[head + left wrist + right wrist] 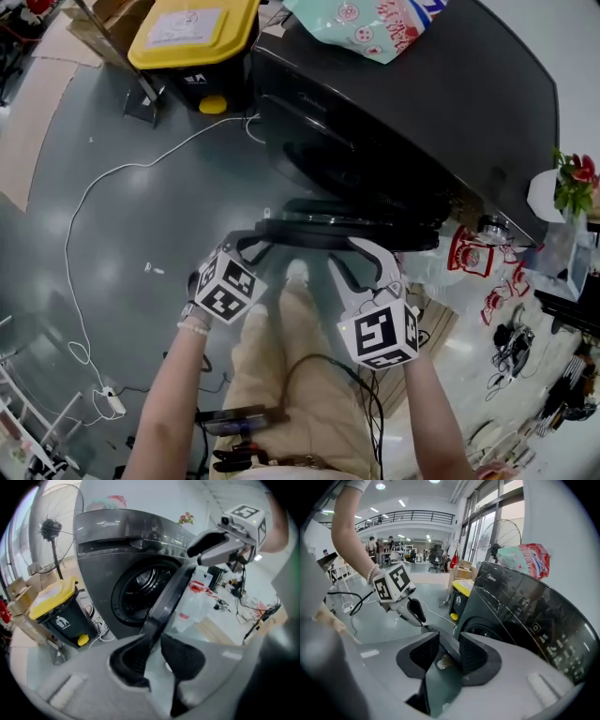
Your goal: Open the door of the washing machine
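Note:
The dark grey washing machine (422,103) stands ahead, its round door (347,232) swung out towards me and seen edge-on. My left gripper (258,246) grips the door's rim at its left end, and in the left gripper view the rim (171,592) runs between the pads, with the gripper (154,651) shut on it. My right gripper (361,258) holds the rim further right. In the right gripper view the door's edge (440,686) fills the gap between the pads of the gripper (449,651). The open drum (140,590) shows behind the door.
A black bin with a yellow lid (192,37) stands left of the machine. A white cable (103,187) trails over the grey floor. A patterned bag (366,23) lies on the machine's top. Plastic bags (469,262) and cables clutter the right side. A standing fan (51,531) is behind the bin.

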{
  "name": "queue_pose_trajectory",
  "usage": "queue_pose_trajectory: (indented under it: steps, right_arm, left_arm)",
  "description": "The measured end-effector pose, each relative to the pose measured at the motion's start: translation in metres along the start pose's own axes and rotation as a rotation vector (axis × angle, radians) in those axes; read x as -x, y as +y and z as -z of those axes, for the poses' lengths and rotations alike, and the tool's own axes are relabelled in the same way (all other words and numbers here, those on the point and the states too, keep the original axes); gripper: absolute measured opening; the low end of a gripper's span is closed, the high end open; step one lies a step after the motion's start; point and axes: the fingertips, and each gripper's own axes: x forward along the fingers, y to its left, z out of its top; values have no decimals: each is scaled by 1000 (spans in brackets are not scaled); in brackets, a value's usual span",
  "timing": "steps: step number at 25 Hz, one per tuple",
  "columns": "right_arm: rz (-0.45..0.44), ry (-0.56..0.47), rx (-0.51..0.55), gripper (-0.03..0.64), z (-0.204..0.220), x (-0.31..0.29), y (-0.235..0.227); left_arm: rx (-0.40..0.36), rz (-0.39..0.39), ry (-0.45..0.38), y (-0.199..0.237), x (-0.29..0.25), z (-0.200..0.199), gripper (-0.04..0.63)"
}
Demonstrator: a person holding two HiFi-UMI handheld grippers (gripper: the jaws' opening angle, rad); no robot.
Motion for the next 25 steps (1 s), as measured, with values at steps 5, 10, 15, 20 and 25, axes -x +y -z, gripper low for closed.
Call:
queue_pose_trajectory:
  steps: [5, 10, 15, 20, 25]
  right_arm:
    - [-52, 86, 146, 120, 6, -13, 15]
    - [-90, 156, 239, 121, 15, -25, 24]
    - [-80, 191, 280, 120, 15, -32, 25]
    - [-52, 193, 268, 118, 14, -32, 22]
    - [-41, 207, 245, 117, 14, -29, 25]
  left_arm:
    - [49, -50, -61, 9, 42, -11, 31]
    - [55, -98, -116, 22, 87, -27, -5]
    - [46, -141, -175, 30, 130, -46, -5]
    - [81, -195, -240, 36, 171, -55, -5]
    - [101, -241, -288, 43, 203, -58, -5]
